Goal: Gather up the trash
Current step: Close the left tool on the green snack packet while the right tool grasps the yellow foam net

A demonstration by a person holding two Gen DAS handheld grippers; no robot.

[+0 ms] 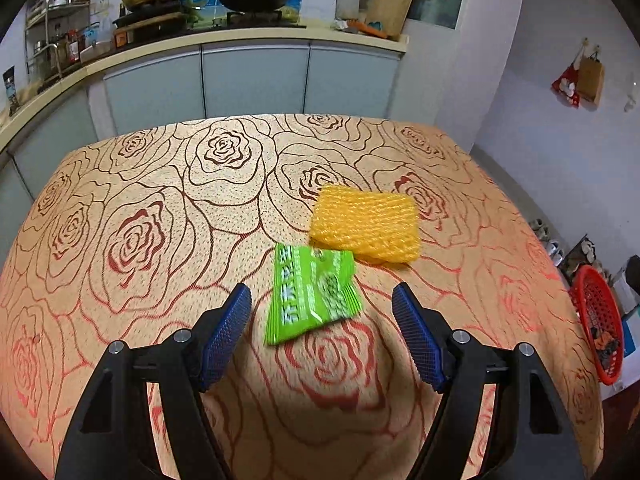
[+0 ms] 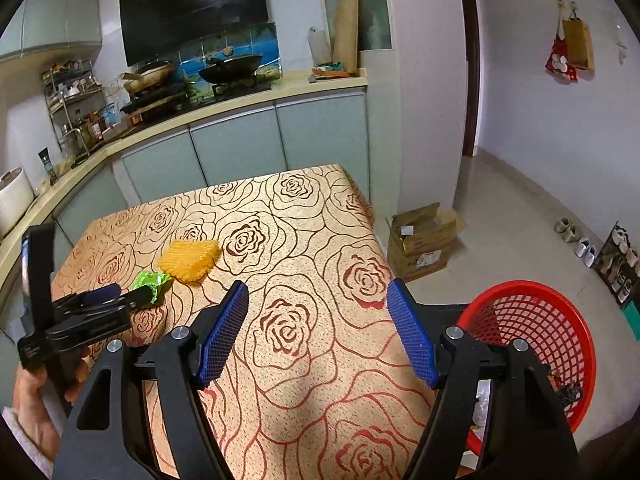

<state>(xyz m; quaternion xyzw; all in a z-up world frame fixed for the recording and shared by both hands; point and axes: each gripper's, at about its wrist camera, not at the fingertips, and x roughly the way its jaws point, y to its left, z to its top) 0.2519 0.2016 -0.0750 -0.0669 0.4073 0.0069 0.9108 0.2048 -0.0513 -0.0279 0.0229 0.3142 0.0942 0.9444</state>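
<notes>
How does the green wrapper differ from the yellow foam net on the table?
The green wrapper is glossy printed plastic; the yellow foam net is thick, plain mesh. The wrapper lies between the open left gripper fingers, the net farther off. Both lie flat on the tablecloth.

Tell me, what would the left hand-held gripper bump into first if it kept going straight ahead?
Most likely the green snack wrapper, lying between the open left hand-held gripper fingers' line; the yellow foam net lies just beyond.
</notes>
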